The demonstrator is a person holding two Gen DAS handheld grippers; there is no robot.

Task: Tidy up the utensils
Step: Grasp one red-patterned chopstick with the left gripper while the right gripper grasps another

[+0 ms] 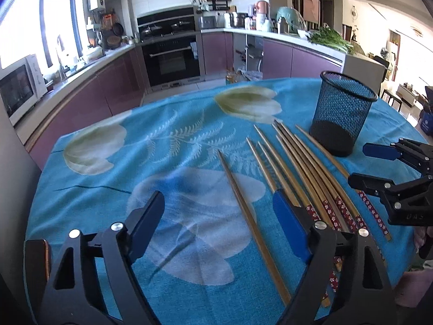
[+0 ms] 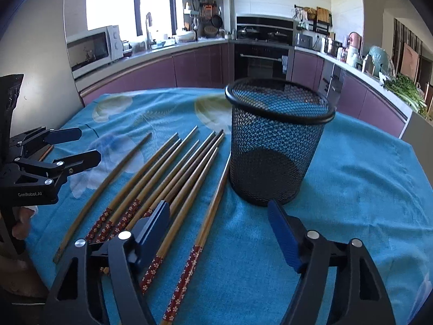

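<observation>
Chopsticks (image 2: 173, 168) — loose row on blue tablecloth (image 2: 365, 189), just left of upright mesh holder (image 2: 278, 140). Left gripper (image 1: 219, 222) and right gripper (image 2: 219, 224) — jaws apart, holding nothing.

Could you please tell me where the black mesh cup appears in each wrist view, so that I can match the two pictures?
Left wrist view: the black mesh cup stands upright at the right of centre, beyond the chopsticks.
Right wrist view: the cup stands near the centre, large, just right of the chopsticks.
Shared landmark: the black oven behind the table.
</observation>
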